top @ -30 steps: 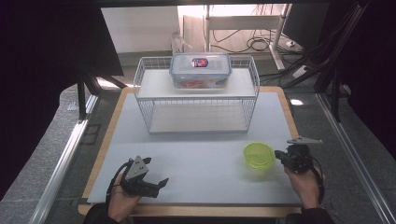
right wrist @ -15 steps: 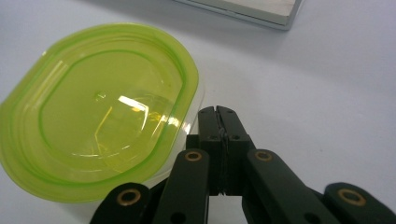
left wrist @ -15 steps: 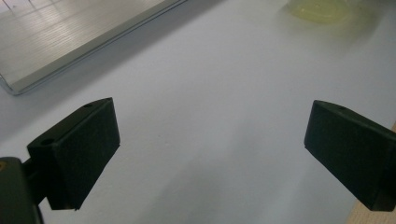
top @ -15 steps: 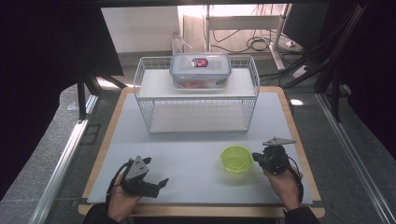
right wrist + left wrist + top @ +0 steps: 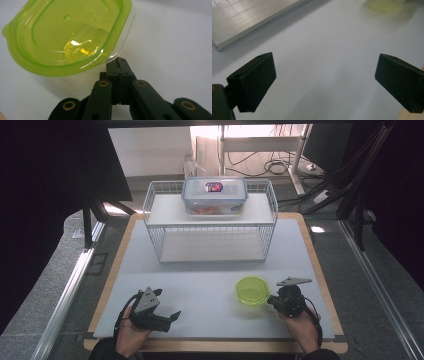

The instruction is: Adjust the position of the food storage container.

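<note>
A small clear container with a lime-green lid [image 5: 252,290] [image 5: 67,35] sits at the front right of the white mat [image 5: 210,275]. My right gripper [image 5: 272,300] [image 5: 118,61] points left at it. The black jaws are pressed together, and their tips pinch the container's clear rim just under the lid. At the front left, my left gripper [image 5: 167,306] [image 5: 324,75] rests in a hand low over the mat. It is open, with only bare mat between its pads [image 5: 258,80]. The green container [image 5: 384,5] appears blurred at the top of the left gripper view.
A white wire rack [image 5: 210,237] stands at the back middle of the mat. A clear box with a blue-rimmed lid and a red label [image 5: 214,195] sits on its top shelf. The table's wooden edge [image 5: 320,270] borders the mat, and dark frames and cables lie beyond.
My right gripper has moved left and toward the front edge, and the green-lidded container has come left with it. My left gripper has stayed where it was.
</note>
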Demonstrator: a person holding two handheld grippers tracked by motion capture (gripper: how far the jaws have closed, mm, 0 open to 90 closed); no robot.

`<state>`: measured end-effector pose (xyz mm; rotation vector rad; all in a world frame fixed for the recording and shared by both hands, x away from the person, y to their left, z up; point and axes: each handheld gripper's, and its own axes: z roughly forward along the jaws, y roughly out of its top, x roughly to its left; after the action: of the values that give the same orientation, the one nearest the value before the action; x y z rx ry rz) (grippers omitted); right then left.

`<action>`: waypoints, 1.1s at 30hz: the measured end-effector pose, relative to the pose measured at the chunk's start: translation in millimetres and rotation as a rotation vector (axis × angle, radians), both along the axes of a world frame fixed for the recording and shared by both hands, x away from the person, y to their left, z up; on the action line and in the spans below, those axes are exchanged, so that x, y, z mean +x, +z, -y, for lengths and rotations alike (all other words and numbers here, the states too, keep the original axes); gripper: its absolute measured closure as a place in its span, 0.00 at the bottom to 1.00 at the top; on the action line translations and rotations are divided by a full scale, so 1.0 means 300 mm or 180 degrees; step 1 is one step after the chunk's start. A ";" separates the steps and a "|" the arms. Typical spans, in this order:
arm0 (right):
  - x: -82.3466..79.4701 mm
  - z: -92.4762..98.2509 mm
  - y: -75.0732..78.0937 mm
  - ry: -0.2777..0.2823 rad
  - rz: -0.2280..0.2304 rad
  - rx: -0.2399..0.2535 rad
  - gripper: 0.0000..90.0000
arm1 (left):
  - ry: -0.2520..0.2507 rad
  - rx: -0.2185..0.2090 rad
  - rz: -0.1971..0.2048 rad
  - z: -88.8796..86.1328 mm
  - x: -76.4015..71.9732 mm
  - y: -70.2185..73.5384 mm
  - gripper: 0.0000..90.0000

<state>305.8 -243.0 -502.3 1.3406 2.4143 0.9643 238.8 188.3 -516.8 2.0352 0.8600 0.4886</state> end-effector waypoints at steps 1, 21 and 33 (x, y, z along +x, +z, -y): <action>0.002 -0.005 -0.004 0.0011 0.0000 0.0000 1.00 | 0.0001 0.0003 -0.0004 0.000 0.001 0.000 0.04; 0.077 -0.153 -0.033 0.0268 -0.0022 0.0081 1.00 | 0.0000 0.0051 -0.0026 0.005 0.002 -0.003 0.04; 0.134 -0.273 -0.042 0.0474 -0.0041 0.0088 1.00 | -0.0002 0.0045 -0.0020 0.003 0.001 -0.002 0.04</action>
<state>345.9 -161.2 -514.8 1.1931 2.5493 1.0317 239.1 187.5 -517.4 2.0509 0.8618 0.4893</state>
